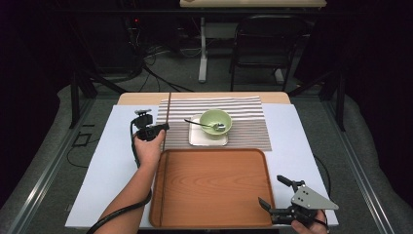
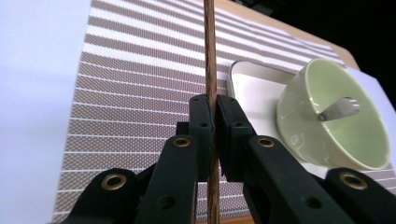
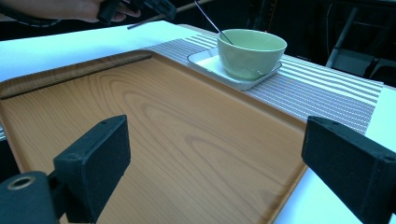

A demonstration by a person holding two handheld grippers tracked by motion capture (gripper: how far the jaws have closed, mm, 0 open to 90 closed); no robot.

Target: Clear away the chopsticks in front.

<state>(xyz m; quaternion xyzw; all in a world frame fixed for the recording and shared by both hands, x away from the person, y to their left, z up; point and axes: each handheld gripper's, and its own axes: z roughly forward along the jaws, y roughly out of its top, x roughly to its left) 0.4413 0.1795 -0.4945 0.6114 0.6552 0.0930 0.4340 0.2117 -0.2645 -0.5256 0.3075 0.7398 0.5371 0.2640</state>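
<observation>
My left hand-held gripper (image 2: pixel 211 105) pinches a chopstick (image 2: pixel 209 56) over the striped placemat (image 1: pixel 243 127); right hand-held gripper (image 1: pixel 275 191) spread, near tray (image 1: pixel 209 187) corner.

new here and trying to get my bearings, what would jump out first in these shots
The big wooden tray at the table's near edge. Behind it, a green bowl with a spoon stands on a white plate on the striped mat. The left gripper pinches a thin brown stick.

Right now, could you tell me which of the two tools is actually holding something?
The left tool, over the striped mat: its jaws are shut on a thin brown stick. The right tool, by the wooden tray, is wide open and holds nothing.
</observation>
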